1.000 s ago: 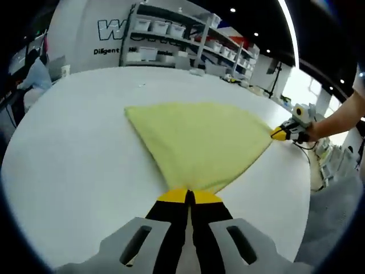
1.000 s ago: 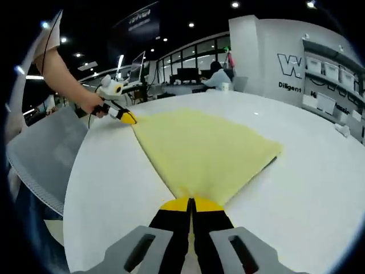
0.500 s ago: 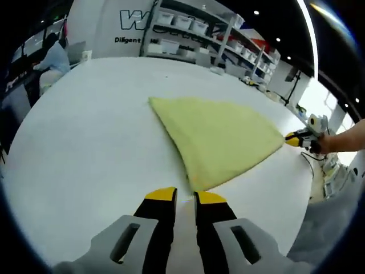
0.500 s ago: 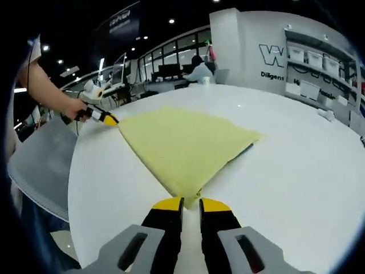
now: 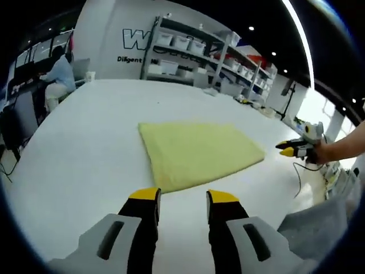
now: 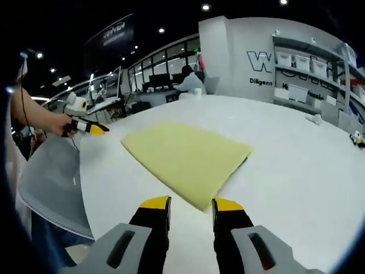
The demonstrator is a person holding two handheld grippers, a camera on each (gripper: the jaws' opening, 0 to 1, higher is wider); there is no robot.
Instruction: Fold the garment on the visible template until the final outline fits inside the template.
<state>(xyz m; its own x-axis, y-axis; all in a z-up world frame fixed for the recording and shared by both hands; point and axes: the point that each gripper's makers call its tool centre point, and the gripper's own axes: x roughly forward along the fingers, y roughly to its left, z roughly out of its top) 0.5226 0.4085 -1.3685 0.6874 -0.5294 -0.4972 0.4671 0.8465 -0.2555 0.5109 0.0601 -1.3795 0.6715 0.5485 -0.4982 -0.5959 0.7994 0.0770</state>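
Observation:
A folded pale yellow garment lies flat on the white table, roughly rectangular. In the left gripper view my left gripper is open, just short of the garment's near corner, nothing between its jaws. The right gripper shows at the right edge, held by a hand, apart from the cloth. In the right gripper view the garment lies ahead and my right gripper is open just before its near corner. The left gripper shows at the left, off the cloth. A dark line shows under the garment's right edge.
Shelves with white bins stand beyond the table. A person sits at a desk far left. A grey sheet hangs at the table's left edge in the right gripper view. Small objects lie on the far table.
Both grippers have let go of the garment's corners, opened and pulled back. The garment now lies flat and released on the table.

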